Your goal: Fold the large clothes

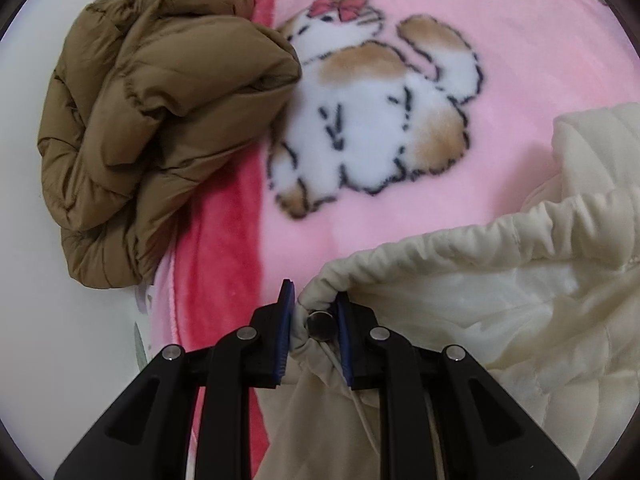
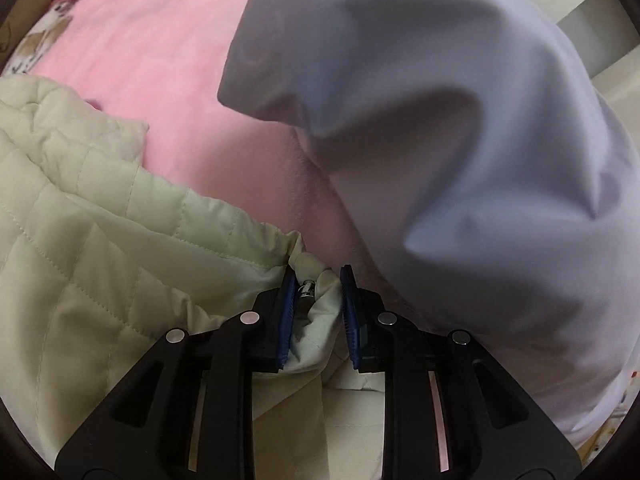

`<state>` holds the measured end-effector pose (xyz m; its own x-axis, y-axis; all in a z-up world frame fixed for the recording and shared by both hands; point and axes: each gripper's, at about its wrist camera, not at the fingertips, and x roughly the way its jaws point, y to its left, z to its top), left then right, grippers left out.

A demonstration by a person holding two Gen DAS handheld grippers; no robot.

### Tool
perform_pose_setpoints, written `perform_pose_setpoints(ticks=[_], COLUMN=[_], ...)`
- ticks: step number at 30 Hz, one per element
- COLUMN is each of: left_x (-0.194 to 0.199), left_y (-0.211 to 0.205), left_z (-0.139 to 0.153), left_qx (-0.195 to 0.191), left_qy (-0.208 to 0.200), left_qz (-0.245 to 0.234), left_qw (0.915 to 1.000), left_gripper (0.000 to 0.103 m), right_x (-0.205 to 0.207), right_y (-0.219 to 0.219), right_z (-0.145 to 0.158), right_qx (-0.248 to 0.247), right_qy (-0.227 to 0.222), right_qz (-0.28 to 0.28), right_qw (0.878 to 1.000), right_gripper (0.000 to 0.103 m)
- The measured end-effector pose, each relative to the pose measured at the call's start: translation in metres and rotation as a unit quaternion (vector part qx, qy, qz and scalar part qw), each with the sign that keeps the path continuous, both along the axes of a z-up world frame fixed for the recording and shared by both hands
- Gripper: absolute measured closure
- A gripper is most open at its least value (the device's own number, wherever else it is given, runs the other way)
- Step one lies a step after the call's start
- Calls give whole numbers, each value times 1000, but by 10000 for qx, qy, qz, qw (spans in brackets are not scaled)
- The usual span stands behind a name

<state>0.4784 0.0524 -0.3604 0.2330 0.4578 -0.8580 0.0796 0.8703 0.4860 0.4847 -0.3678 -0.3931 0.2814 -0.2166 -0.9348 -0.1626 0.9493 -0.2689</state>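
A cream quilted jacket (image 1: pixel 500 300) lies on a pink blanket (image 1: pixel 520 60). My left gripper (image 1: pixel 316 304) is shut on its gathered hem corner, where a metal snap (image 1: pixel 320 325) shows between the blue pads. In the right wrist view, the same cream jacket (image 2: pixel 80 220) spreads to the left. My right gripper (image 2: pixel 318 284) is shut on another hem corner with a small metal fastener (image 2: pixel 305 290) between the pads.
A crumpled brown puffer jacket (image 1: pixel 152 120) lies at the blanket's left edge. A pale lavender garment (image 2: pixel 460 160) is bunched up to the right of the right gripper. The blanket has a cat print (image 1: pixel 380 120) and a red border (image 1: pixel 224 260).
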Motion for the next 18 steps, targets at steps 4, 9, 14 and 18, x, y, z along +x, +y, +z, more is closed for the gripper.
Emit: perform_pose_setpoints(ticks=[4,9,14,18], left_x=[0,0,-1,-3], left_y=[-3,-7,-7,-2], left_z=[3,5,6,11], left_qx=[88,140,91,-40], left_qy=[31,-25,-67,-186], left_qz=[-34,-122,-95,-97], left_qw=[10000,9998,9999,9998], left_gripper=[83,83,83,83], right_x=[-3,-25,-57,-76], right_y=[-2,-15,11,78], right_z=[24,93,160,166], right_qx=[99,1184,2817,3558], right_qy=[-61,-680,-1268,-1004], right_qz=[-195,-510,490,1589], right_qw=[9997,9893,9498,9155], right_gripper=[76,57,53,50])
